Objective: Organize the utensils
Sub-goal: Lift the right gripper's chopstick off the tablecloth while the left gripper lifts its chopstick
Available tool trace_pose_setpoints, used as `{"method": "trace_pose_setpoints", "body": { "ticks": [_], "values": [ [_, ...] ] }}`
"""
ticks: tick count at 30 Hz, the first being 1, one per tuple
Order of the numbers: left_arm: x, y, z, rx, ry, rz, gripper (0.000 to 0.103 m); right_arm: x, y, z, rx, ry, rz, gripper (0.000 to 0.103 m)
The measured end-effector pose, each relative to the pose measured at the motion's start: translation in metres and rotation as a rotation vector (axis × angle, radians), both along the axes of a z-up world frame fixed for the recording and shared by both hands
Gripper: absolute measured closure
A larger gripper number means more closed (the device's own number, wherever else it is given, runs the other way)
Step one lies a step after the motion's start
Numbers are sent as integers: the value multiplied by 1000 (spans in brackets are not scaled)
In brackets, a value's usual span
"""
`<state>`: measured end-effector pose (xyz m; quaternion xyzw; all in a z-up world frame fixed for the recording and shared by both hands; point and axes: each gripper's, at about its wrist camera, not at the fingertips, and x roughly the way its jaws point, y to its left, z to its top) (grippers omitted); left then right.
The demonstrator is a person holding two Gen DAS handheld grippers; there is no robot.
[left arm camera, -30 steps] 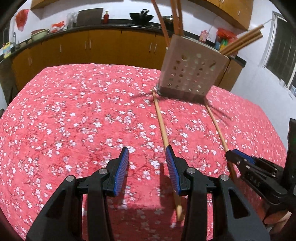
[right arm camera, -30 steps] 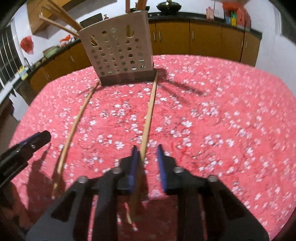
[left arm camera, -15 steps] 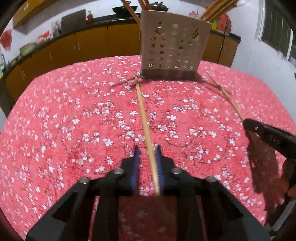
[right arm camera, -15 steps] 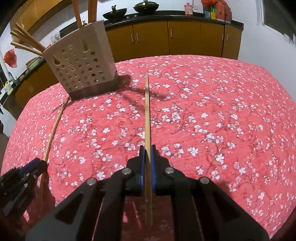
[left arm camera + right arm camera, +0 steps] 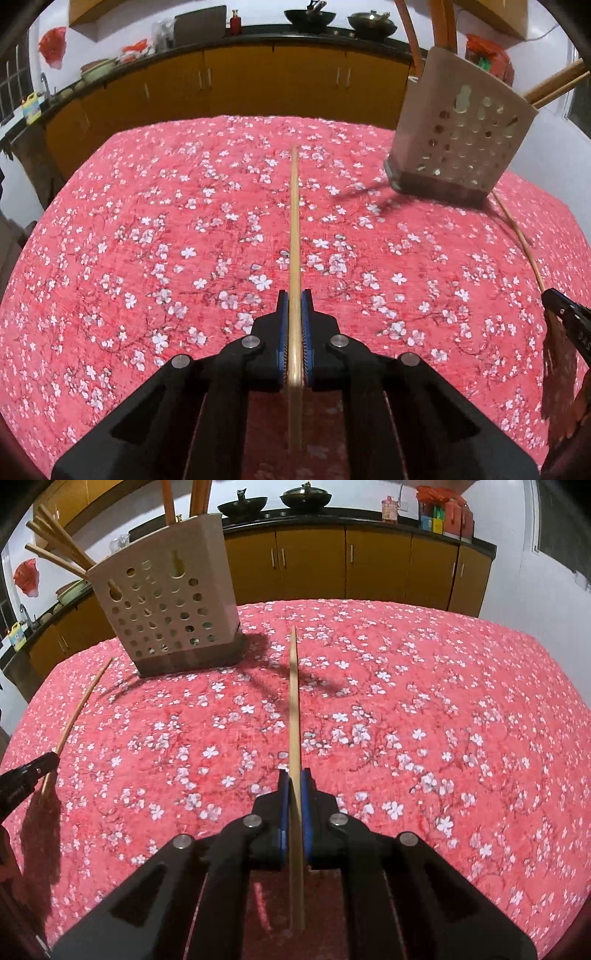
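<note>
Each gripper is shut on one wooden chopstick. In the left wrist view my left gripper (image 5: 294, 301) clamps a chopstick (image 5: 294, 229) that runs straight ahead over the red flowered cloth. The right gripper (image 5: 294, 779) grips its own chopstick (image 5: 293, 701) the same way. A beige perforated utensil holder (image 5: 458, 144) stands at the far right in the left view and holds several chopsticks. In the right view the holder (image 5: 166, 609) is at the far left. The right gripper's tip (image 5: 565, 317) with its chopstick (image 5: 524, 247) shows at the left view's right edge. The left gripper's tip (image 5: 27, 775) shows in the right view.
The table (image 5: 147, 240) is covered by a red cloth with white blossoms. Behind it runs a counter with orange cabinets (image 5: 369, 565), woks (image 5: 306, 496) and containers (image 5: 443, 515). A window (image 5: 565, 524) is on the right wall.
The left gripper moved over the chopstick and shut on it. The holder swung from centre to the right in the left view. The right gripper kept its grip and its chopstick lifted off the cloth.
</note>
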<state>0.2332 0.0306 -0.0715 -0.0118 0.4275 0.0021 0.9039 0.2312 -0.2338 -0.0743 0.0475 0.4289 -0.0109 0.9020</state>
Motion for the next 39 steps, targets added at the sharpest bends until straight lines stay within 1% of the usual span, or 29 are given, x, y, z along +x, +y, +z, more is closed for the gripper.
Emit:
{"method": "trace_pose_setpoints", "body": {
  "ticks": [3, 7, 12, 19, 39],
  "values": [
    [-2, -3, 0, 19, -3, -3, 95, 1, 0, 0, 1, 0, 0, 95],
    [-2, -4, 1, 15, -3, -2, 95, 3, -1, -1, 15, 0, -1, 95],
    [-1, -6, -1, 20, -2, -3, 95, 3, 0, -1, 7, 0, -1, 95],
    [-1, -4, -1, 2, -2, -1, 94, 3, 0, -2, 6, 0, -1, 94],
    [-1, -5, -1, 6, -1, 1, 94, 3, 0, -2, 4, 0, 0, 94]
  ]
}}
